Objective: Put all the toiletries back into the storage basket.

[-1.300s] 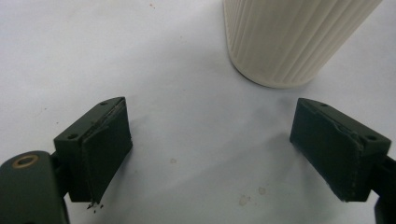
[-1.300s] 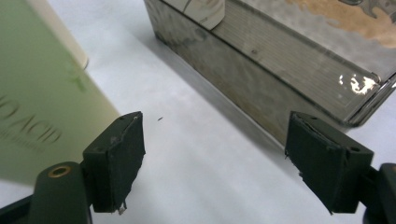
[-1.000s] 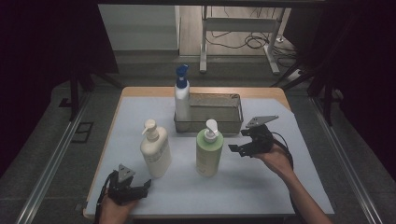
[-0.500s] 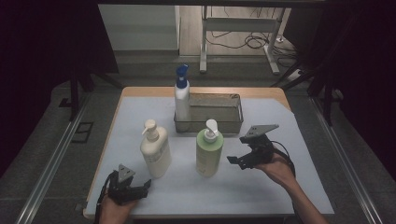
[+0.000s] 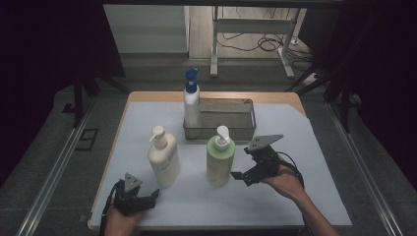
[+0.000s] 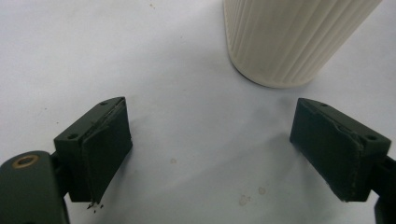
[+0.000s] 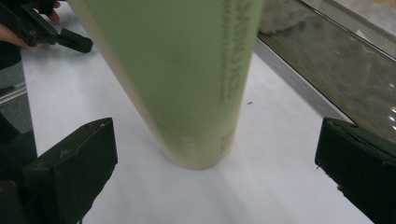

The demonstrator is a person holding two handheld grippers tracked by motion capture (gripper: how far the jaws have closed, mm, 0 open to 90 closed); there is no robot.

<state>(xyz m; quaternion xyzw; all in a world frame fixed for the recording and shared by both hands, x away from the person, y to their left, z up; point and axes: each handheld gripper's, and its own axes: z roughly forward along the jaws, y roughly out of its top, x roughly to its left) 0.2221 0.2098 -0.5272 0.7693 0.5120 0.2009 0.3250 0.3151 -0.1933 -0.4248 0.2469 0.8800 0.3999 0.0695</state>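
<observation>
A green pump bottle (image 5: 220, 162) stands upright mid-table, and its lower body (image 7: 187, 79) looms close in the right gripper view. My right gripper (image 5: 241, 163) sits just right of it. Its jaws have just been opening and now stand wide, with the bottle ahead between them and untouched (image 7: 215, 172). A cream pump bottle (image 5: 163, 158) stands to the left, and its ribbed base (image 6: 289, 37) appears in the left gripper view. My left gripper (image 5: 150, 197) rests near the front edge, open and empty (image 6: 222, 149), pointing at that base.
A metal tray (image 5: 236, 115) stands at the back of the white mat and holds a white bottle with a blue pump (image 5: 192, 101) in its left end. Its rim (image 7: 299, 84) runs close on the right in the right gripper view. Bare mat lies right of my right hand.
My right gripper has drawn back toward the near edge and slightly left, with its jaws spreading wider. The green bottle stays upright in place. The left gripper has not moved.
</observation>
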